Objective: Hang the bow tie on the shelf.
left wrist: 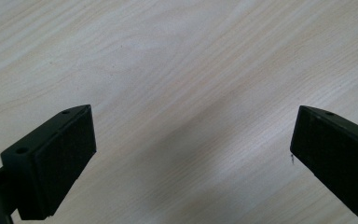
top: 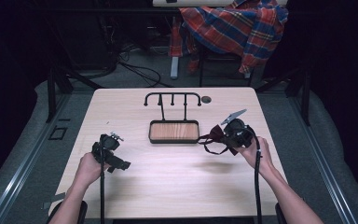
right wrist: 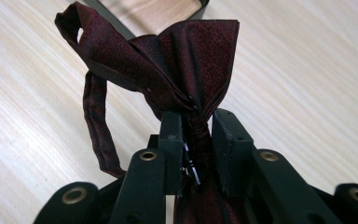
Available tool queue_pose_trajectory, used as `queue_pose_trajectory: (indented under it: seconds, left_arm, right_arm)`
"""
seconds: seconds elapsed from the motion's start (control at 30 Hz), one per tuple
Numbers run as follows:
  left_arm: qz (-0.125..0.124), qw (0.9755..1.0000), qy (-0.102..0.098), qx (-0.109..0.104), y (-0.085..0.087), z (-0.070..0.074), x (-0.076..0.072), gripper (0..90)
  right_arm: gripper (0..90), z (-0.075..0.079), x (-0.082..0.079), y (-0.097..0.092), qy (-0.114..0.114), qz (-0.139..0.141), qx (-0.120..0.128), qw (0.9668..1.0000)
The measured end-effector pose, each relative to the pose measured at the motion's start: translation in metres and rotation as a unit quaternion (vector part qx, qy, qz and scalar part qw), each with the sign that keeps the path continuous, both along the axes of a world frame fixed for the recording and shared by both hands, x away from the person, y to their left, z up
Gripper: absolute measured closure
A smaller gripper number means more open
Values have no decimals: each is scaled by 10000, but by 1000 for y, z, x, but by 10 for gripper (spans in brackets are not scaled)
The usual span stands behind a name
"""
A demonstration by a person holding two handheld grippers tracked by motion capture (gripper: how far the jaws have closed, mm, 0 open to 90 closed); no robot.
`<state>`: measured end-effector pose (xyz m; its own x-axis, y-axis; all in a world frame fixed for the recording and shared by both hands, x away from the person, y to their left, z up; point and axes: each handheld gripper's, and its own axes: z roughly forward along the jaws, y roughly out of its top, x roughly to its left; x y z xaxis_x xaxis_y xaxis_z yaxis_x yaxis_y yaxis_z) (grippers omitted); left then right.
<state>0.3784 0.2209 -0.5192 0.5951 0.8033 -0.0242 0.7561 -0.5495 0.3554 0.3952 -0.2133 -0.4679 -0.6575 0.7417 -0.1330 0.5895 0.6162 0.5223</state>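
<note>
Wooden tray (top: 174, 132) bare — bow tie (right wrist: 177, 60) in right gripper (right wrist: 198, 135)

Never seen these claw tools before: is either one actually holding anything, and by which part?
The right gripper is shut on a dark red bow tie, pinching its middle knot; the strap dangles. The left gripper is open, holding nothing.

On the table (top: 168, 182), the bow tie (top: 213, 136) hangs just right of the stand's tray (top: 174, 131).

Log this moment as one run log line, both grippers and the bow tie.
right gripper: shut on bow tie, at its knot, above table | left gripper: open, nothing between jaws | stand: nothing hung
</note>
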Motion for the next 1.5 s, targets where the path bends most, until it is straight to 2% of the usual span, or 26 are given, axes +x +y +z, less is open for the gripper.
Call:
queue_pose_trajectory:
  seconds: [0.23, 0.67, 1.0, 1.23, 1.5]
  left_arm:
    - [19, 10000, 2, 4, 2, 0, 0, 1]
    - [36, 10000, -36, -16, 2, 0, 0, 1]
    - [28, 10000, -8, -25, 3, 0, -1, 1]
    - [26, 10000, -15, 7, 1, 0, -1, 1]
    - [15, 10000, -8, 0, 2, 0, -1, 1]
  right_arm:
    - [745, 11, 6, 7, -246, 24, 102, 9996]
    - [746, 26, 15, 14, -420, 21, 203, 9989]
    - [746, 42, 21, 19, -624, -1, 405, 9972]
    - [746, 55, 28, 27, -779, 51, 459, 9959]
    - [746, 67, 41, 32, -913, -102, 529, 9944]
